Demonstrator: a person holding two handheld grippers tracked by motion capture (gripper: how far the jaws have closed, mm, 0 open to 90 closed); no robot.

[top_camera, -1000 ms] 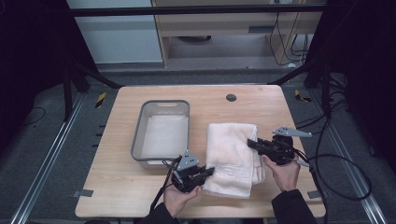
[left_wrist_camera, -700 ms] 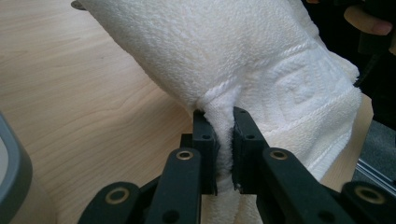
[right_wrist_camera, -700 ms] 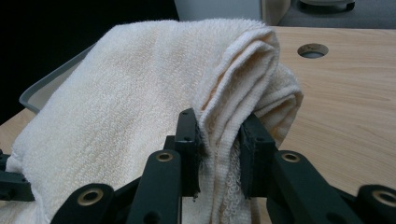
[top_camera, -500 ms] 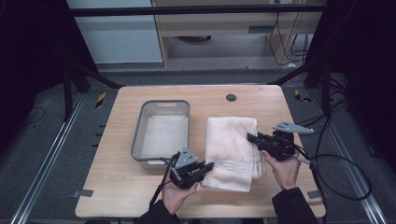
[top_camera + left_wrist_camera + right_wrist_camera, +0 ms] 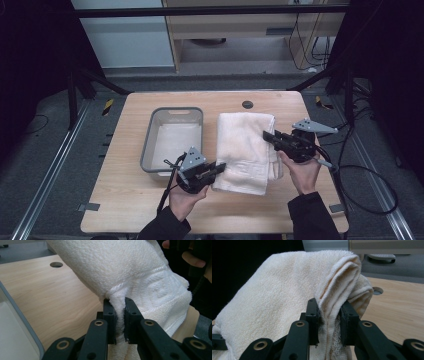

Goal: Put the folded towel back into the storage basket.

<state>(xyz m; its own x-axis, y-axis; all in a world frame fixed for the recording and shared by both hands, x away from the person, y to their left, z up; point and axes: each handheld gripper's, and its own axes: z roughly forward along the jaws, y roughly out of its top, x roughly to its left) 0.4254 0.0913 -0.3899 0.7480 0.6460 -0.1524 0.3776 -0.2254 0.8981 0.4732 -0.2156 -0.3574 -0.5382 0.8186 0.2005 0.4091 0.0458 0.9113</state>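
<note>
Both grippers, left [image 5: 220, 167] and right [image 5: 266, 135], were clamped on opposite edges of the towel [image 5: 247, 145], lying beside the bin [image 5: 172, 112]. Thin bites risked slipping; folds could fall open.

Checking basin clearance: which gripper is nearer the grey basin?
Left. The left gripper sits by the grey basin's near corner; the right gripper is across the towel.

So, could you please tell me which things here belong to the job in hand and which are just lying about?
In the job:
- towel
- left tool, shut on the towel
- right tool, shut on the towel

Lying about:
- grey tray
- table
</note>
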